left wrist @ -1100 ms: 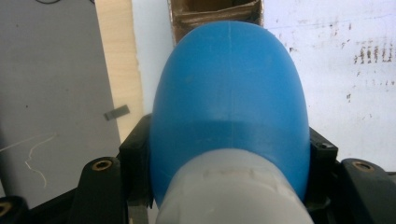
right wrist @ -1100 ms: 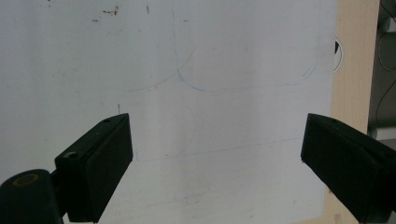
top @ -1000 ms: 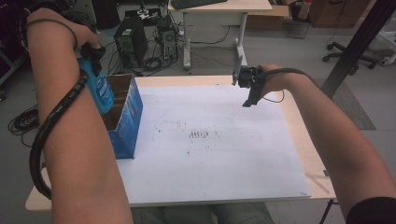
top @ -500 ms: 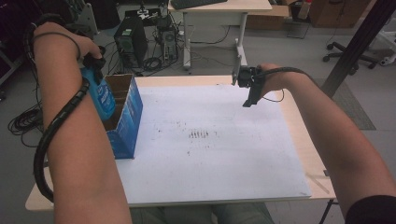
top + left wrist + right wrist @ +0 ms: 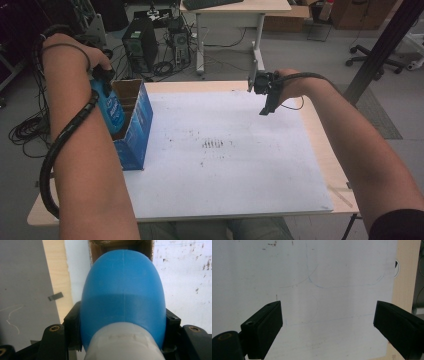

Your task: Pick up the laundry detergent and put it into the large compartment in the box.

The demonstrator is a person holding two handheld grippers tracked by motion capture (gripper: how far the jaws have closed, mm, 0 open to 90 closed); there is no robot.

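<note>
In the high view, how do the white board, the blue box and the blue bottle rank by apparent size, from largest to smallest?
1. white board, covering most of the table.
2. blue box, at the board's left edge.
3. blue bottle, partly hidden by the forearm and the box, so its full size is unsure.

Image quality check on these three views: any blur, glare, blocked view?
High view: soft, even light, no glare on the white mat. Left gripper view: blue bottle blocks most of the frame, close and slightly soft. Right gripper view: sharp tongs, evenly lit mat.
</note>
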